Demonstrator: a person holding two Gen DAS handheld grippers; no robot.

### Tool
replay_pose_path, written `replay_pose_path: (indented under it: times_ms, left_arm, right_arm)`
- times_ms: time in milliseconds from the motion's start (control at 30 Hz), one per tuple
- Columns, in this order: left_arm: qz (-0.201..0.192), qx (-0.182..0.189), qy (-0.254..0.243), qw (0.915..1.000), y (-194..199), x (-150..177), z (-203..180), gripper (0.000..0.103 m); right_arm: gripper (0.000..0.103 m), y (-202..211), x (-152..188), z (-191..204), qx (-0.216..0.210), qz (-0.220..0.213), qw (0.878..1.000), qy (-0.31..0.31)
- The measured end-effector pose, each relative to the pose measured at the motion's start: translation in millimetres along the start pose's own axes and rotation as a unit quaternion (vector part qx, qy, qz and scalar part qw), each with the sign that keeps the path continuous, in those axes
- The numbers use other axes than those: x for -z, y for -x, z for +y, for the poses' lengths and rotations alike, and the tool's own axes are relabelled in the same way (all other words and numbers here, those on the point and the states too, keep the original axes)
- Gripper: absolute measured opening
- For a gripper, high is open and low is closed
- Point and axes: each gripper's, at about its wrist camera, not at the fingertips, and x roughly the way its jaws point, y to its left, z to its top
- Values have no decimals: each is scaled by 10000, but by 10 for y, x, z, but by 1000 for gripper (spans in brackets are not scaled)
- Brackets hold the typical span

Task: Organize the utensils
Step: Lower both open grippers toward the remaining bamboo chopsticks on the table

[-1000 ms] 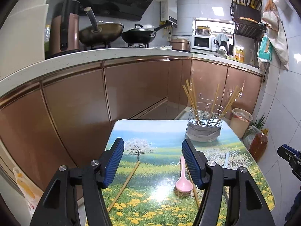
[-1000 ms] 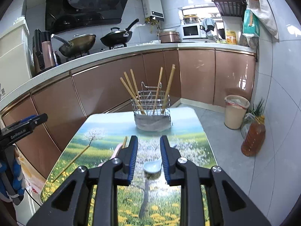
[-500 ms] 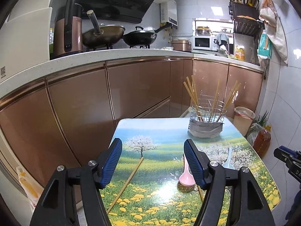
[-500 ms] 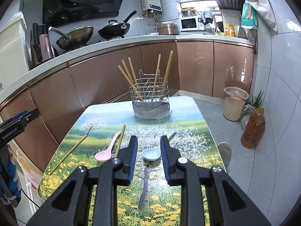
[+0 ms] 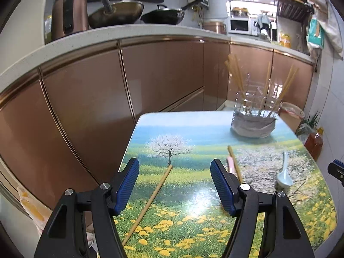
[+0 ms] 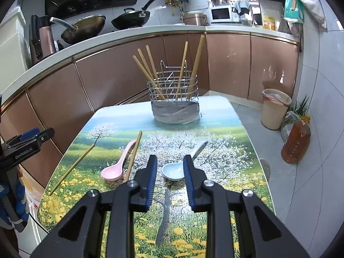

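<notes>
A wire utensil basket (image 6: 175, 90) with several chopsticks stands at the table's far end; it also shows in the left wrist view (image 5: 253, 116). On the table lie a pink spoon (image 6: 117, 165), a chopstick beside it (image 6: 133, 155), a second chopstick at the left (image 6: 72, 167) (image 5: 150, 202), and a pale blue spoon (image 6: 178, 163) (image 5: 284, 172). My right gripper (image 6: 168, 169) is open and empty, just short of the blue spoon's bowl. My left gripper (image 5: 174, 176) is wide open and empty above the left chopstick.
The table (image 6: 247, 150) has a landscape print. Brown kitchen cabinets (image 5: 161, 75) stand behind it. A bin (image 6: 275, 109) and an oil bottle (image 6: 295, 143) stand on the floor at the right. The left gripper shows at the left edge of the right wrist view (image 6: 23, 146).
Both grippers have drawn back and risen from the table, so more of it shows. The left view has swung left. The right gripper has opened slightly. Nothing on the table has moved.
</notes>
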Motion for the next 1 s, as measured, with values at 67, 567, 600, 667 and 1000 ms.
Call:
replay_pose_path:
  times_ms: [67, 567, 600, 667, 1000]
  left_arm:
    - [85, 4, 17, 10000, -109, -7, 26, 68]
    - [905, -233, 161, 9955, -805, 88, 563, 68]
    - [963, -165, 188, 9950, -841, 108, 613, 68]
    - [1034, 35, 184, 9945, -894, 145, 672, 68]
    - [1810, 730, -11, 9808, -1322, 344, 731, 68]
  right_arm:
    - [24, -62, -16, -5, -8, 66, 10000, 18]
    - [24, -638, -132, 183, -161, 613, 9975, 305]
    - [24, -683, -141, 211, -186, 653, 9971, 336]
    - [24, -759, -148, 250, -249, 721, 9964, 378]
    - [24, -1343, -225, 451, -709, 1368, 9869, 487]
